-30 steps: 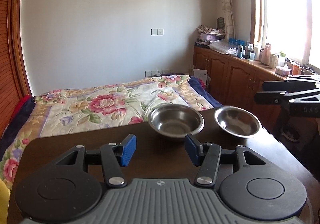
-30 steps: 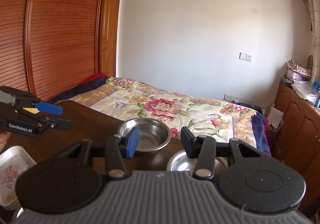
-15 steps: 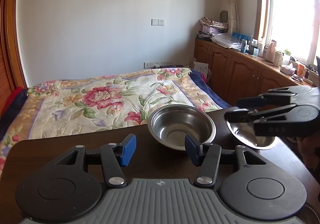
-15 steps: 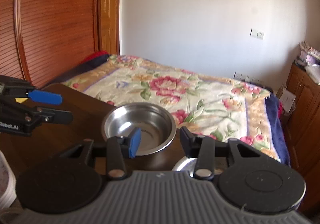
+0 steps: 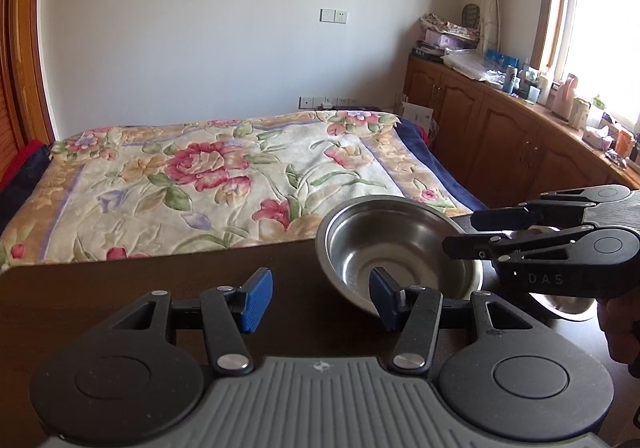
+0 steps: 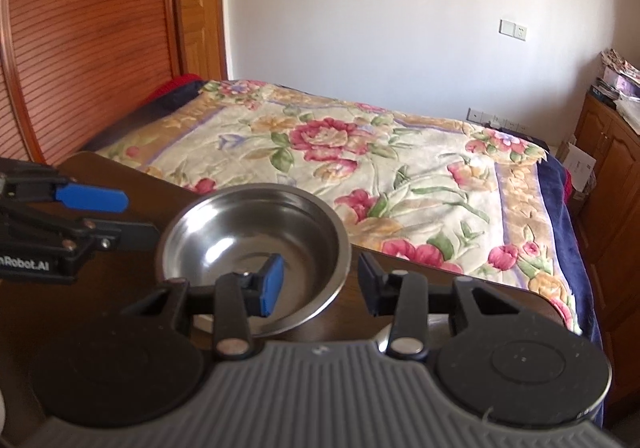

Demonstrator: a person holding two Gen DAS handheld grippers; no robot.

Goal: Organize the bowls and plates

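Two wide-open grippers, left and right, flank a round, shiny steel bowl near the dark wooden table's far edge, a quilted floral bedspread behind, second bowl largely hidden.

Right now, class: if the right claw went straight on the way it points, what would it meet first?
Most likely the steel bowl. The right claw is open, with the bowl's right rim just ahead between its fingers; the bed lies beyond. Depth is uncertain.
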